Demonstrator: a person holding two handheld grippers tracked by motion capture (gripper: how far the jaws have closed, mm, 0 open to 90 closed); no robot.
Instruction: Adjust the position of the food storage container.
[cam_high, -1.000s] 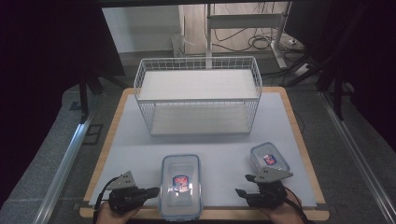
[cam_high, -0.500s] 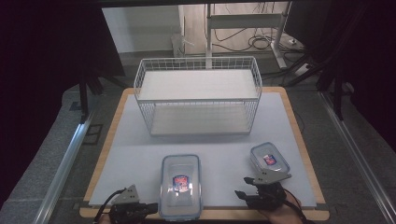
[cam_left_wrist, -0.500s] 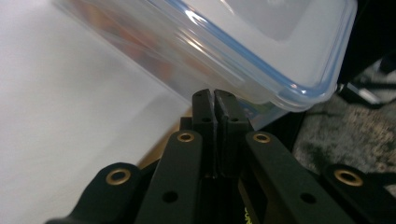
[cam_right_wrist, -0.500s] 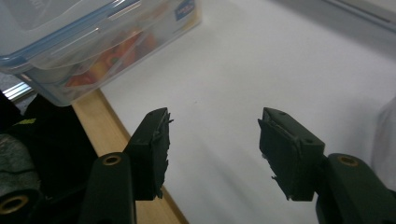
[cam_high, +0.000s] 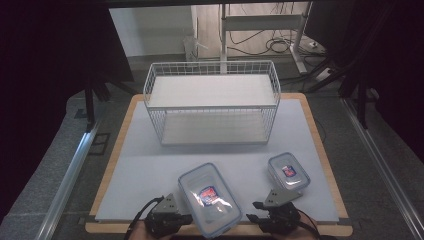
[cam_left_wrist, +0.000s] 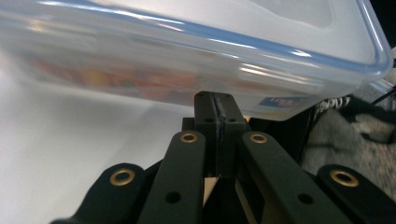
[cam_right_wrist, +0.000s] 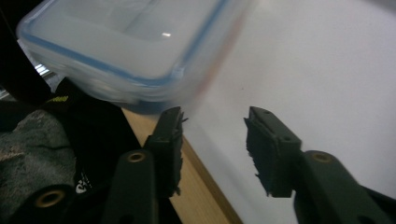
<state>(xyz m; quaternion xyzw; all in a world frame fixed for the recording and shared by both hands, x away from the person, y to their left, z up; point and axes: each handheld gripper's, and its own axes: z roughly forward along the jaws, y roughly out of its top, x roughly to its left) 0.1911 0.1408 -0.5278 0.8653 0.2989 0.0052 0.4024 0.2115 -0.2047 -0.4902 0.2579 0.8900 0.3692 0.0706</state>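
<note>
Scene: a tabletop (cam_high: 150, 165) covered by a pale mat, seen from above, with a white wire basket (cam_high: 212, 102) standing at its far side, open and holding nothing.

Large container: a clear plastic box with a blue-edged lid (cam_high: 210, 198) lies near the front edge, between the two claws, its near corner reaching past the mat toward the wooden rim.

Small container: a smaller box of the same kind (cam_high: 288, 171) lies to the right and a little farther back, just beyond the right claw.

Left claw: (cam_high: 167, 218) its jaws are pressed together with nothing between them. In the left gripper view the tips sit just under the large container's side wall (cam_left_wrist: 196, 56); I cannot tell whether they touch it.

Right claw: (cam_high: 272, 212) its jaws are spread apart and hold nothing. The right gripper view looks past them at a corner of the large container (cam_right_wrist: 126, 42) and the wooden rim.

What changed: a second ago the left claw sat farther left and clear of the large box; it has now closed in beside it, while the right claw has barely moved.

Meaning: the large box looks like the next thing to be lifted toward the basket, but no grip is made yet.
</note>
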